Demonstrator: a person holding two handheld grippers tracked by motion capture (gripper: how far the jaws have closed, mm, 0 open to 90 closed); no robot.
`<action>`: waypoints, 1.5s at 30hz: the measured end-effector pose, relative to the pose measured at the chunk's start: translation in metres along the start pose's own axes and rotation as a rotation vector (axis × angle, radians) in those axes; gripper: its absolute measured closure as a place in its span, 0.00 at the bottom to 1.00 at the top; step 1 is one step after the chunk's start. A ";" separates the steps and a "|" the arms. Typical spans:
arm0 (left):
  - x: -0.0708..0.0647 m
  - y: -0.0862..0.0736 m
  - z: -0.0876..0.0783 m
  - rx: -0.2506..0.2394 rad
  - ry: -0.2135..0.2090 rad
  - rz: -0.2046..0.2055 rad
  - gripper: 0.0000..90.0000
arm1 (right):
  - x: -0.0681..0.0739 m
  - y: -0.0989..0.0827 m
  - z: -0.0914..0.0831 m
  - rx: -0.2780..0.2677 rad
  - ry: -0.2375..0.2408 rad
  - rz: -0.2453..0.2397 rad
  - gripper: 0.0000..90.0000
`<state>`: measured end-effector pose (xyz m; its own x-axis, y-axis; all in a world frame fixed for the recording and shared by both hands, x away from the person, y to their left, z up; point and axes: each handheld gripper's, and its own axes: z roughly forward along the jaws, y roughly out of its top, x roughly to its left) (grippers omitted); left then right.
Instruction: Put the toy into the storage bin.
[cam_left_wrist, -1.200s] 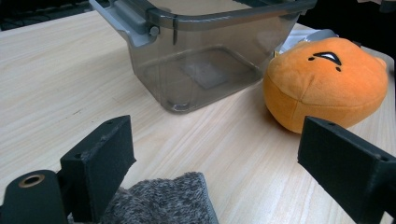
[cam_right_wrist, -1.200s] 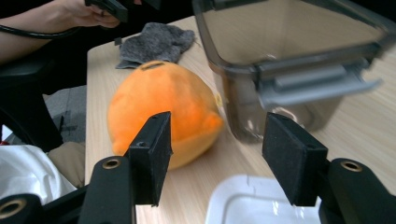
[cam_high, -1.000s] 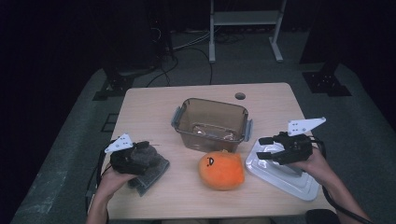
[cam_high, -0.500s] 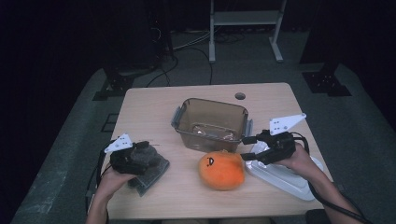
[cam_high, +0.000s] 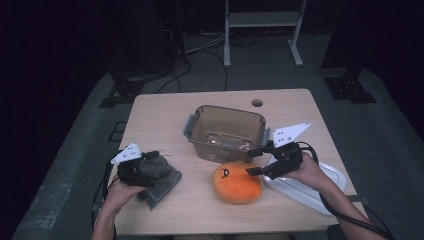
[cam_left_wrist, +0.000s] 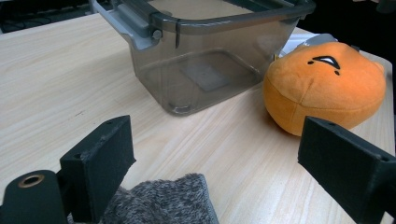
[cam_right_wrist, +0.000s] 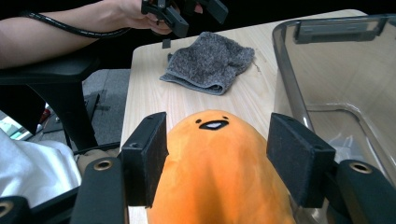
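Wooden table (cam_high: 165, 112) holds tub (cam_high: 226, 131), cloth (cam_high: 162, 182) and plush (cam_high: 237, 182) in front. My right tongs (cam_high: 254, 160) straddle plush, jaws just widening, unclamped. Left tongs (cam_high: 159, 162) gape over cloth.

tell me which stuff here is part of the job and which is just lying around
In the job:
- orange plush toy, between the right gripper's open jaws
- clear plastic bin just behind it

Lying about:
- bin lid under the right hand
- grey cloth under the idle left gripper
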<state>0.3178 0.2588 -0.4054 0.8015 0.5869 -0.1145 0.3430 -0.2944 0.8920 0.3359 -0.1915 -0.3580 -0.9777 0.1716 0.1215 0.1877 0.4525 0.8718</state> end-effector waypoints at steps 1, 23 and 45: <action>0.000 0.000 0.000 0.001 0.001 0.002 0.11 | 0.000 0.001 0.002 0.001 0.004 0.001 0.41; 0.000 0.000 -0.001 0.001 0.002 0.005 0.11 | -0.004 0.002 0.041 0.077 0.029 -0.028 0.51; 0.000 0.000 0.000 0.006 -0.003 0.007 0.11 | -0.004 -0.008 0.059 0.120 -0.061 -0.037 0.62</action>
<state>0.3177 0.2589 -0.4053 0.8055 0.5823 -0.1098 0.3404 -0.3031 0.8901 0.3437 -0.1448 -0.3935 -0.9772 0.2043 0.0580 0.1653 0.5602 0.8117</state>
